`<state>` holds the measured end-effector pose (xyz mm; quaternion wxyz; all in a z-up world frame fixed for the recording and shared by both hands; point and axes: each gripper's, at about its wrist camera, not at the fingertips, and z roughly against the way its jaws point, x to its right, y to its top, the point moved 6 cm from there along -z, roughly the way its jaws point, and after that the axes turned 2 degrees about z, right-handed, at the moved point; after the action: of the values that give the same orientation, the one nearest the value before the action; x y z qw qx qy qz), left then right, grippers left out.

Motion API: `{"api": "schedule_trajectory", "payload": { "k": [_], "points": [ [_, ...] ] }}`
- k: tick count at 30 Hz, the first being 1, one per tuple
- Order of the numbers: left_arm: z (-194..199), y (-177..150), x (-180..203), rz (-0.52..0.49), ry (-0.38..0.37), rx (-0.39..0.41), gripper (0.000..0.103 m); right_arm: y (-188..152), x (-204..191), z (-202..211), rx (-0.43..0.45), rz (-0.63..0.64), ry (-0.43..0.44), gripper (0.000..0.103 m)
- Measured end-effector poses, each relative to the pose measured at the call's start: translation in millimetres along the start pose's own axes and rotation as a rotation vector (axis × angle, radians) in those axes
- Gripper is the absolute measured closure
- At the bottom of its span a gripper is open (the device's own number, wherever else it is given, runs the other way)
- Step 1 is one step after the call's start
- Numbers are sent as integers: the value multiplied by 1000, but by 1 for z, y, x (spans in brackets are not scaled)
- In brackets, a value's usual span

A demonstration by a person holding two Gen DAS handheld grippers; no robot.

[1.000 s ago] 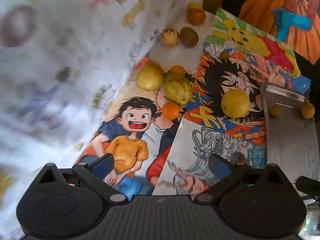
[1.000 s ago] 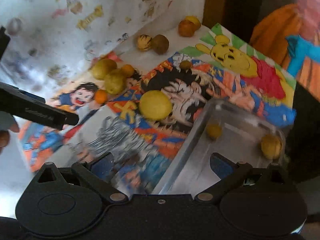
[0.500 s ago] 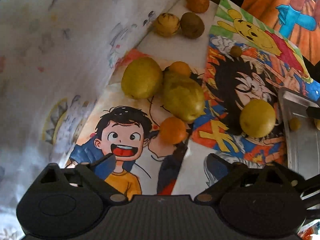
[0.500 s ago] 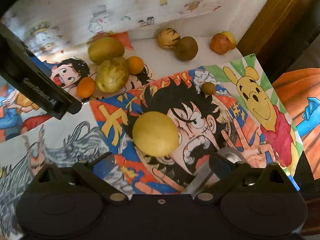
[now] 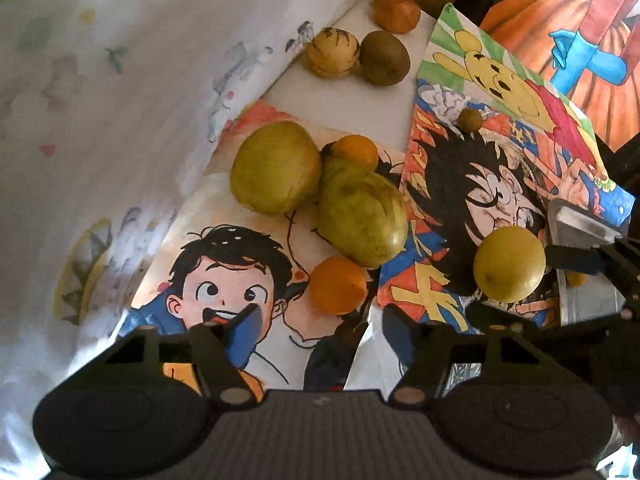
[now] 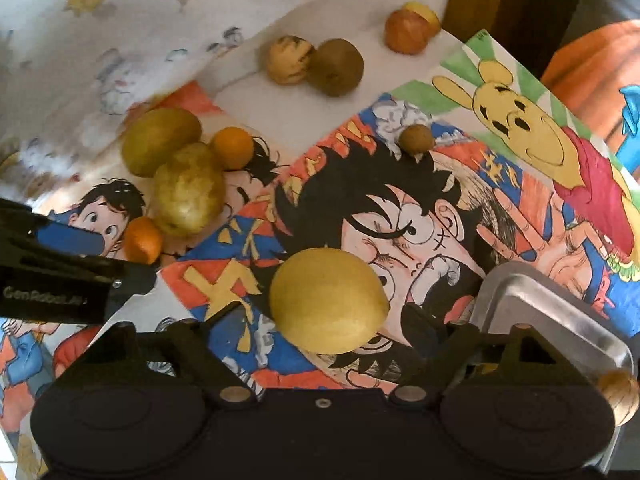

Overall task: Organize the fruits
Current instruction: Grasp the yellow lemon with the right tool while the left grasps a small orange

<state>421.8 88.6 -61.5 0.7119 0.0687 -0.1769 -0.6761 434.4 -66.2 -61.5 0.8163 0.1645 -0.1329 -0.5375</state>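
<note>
Yellow-green and orange fruit is scattered over cartoon posters (image 6: 420, 208) spread on a table. In the right wrist view a round yellow lemon (image 6: 328, 300) is seen low in the centre, lying on the black-haired face, between the jaws of the right gripper (image 6: 320, 332); the jaws are closing and are not yet seen pressing on it. A steel tray (image 6: 560, 304) is found at lower right, just beside the lemon, with a small brown fruit (image 6: 618, 396) at its edge.

In the left wrist view a small orange (image 5: 338, 285) is seen just ahead of the left gripper (image 5: 316, 328), whose jaws are closing with nothing between them. A large pear (image 5: 362, 220) is crowded against that orange from above, touching a second pear (image 5: 276, 166) and another orange (image 5: 356, 151) behind. The right gripper's finger is seen at the right edge, beside the lemon (image 5: 508, 264).

Further up, a striped fruit (image 5: 332, 53) and a kiwi (image 5: 384, 58) are touching, with a reddish fruit (image 5: 396, 12) near the top. A small brown ball (image 5: 470, 120) is left alone on the poster. A printed cloth (image 5: 120, 120) is draped along the left
</note>
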Motion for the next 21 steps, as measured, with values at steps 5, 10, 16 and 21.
{"api": "schedule_trajectory", "payload": {
  "k": [5, 10, 16, 21],
  "points": [
    [-4, 0, -4, 23, -11, -12, 44, 0, 4, -7, -13, -40, 22, 24],
    [-4, 4, -5, 32, -13, 0, 45, 2, 8, -12, -28, -83, 22, 27],
    [-8, 8, -1, 20, -11, 0, 50, 2, 13, -16, -39, -120, 22, 34],
    [-8, 7, 3, 15, -27, -1, 65, 2, 12, -15, -28, -123, 24, 35]
  ]
}}
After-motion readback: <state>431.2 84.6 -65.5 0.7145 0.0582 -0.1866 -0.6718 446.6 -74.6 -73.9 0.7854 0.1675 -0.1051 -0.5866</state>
